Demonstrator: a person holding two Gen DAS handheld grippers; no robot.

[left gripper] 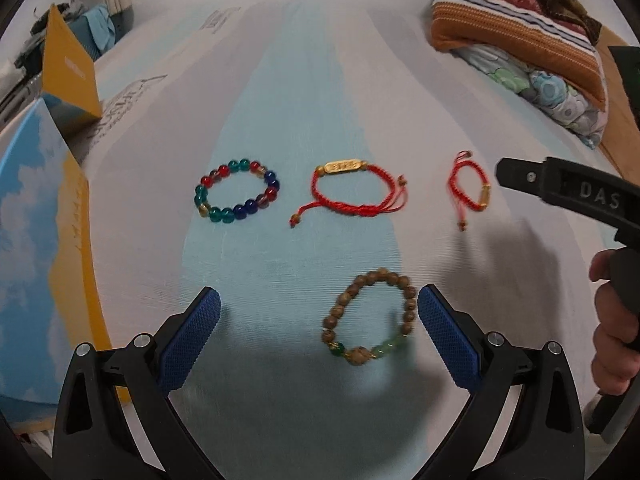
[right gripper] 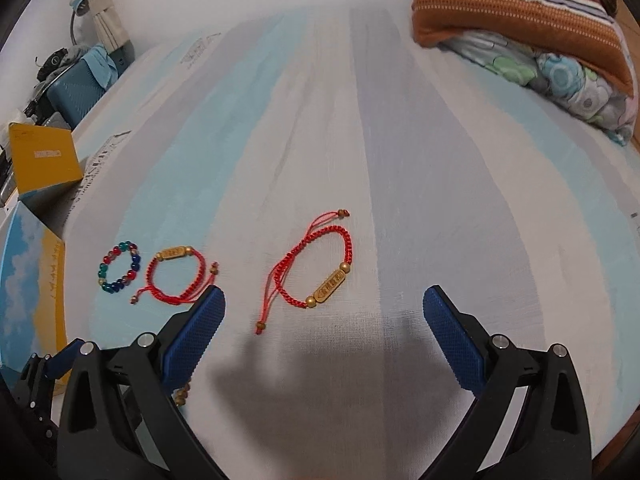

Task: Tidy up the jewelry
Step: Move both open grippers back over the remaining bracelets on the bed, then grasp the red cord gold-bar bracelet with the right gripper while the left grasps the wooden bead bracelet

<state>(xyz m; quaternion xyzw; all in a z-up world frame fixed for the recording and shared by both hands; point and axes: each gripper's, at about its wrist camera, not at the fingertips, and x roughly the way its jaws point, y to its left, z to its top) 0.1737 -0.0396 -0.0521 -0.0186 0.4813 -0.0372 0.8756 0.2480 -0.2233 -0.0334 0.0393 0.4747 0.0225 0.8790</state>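
Note:
Several bracelets lie on a pale blue and white striped bed sheet (left gripper: 304, 92). In the left wrist view a wooden bead bracelet (left gripper: 370, 318) with green beads lies between the fingers of my open left gripper (left gripper: 319, 304). Beyond it are a coloured glass bead bracelet (left gripper: 237, 191), a red cord bracelet with a gold bar (left gripper: 352, 190), and a smaller red cord bracelet (left gripper: 470, 186). My right gripper (right gripper: 324, 306) is open and empty, just short of that smaller red bracelet (right gripper: 316, 276). The glass bead bracelet (right gripper: 119, 267) and the other red bracelet (right gripper: 176, 276) lie to its left.
A blue and yellow box (left gripper: 44, 248) with an open yellow lid (left gripper: 68, 66) stands at the left edge of the bed. Folded blankets and a pillow (left gripper: 520, 40) are piled at the far right. A desk with a lamp (right gripper: 78, 6) is beyond the bed.

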